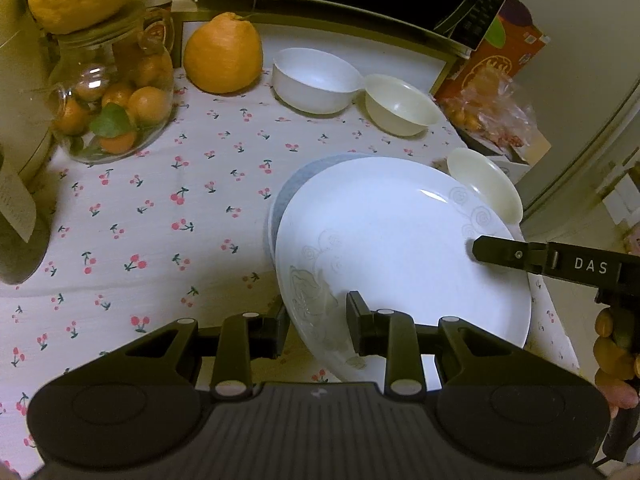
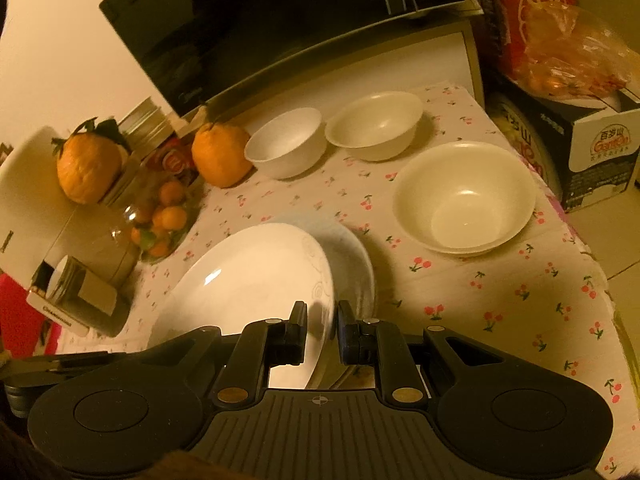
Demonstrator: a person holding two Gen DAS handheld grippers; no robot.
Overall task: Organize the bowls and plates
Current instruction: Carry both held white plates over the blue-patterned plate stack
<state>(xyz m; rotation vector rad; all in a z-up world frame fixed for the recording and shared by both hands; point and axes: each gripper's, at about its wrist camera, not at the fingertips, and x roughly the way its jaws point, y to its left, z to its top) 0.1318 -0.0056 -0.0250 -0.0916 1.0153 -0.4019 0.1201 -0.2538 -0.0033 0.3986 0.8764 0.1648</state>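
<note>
Both tongs, left (image 1: 318, 322) and right (image 2: 322, 326), pinch opposite rims of the tilted plate (image 1: 400, 248); bare cloth-covered surface (image 1: 160, 220) lies leftward.

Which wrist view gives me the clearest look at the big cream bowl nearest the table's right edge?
The right wrist view: the cream bowl sits whole and unblocked, interior visible, apart from the white plate. In the left wrist view that bowl shows only as a foreshortened sliver, partly hidden behind the plate's far rim.
</note>
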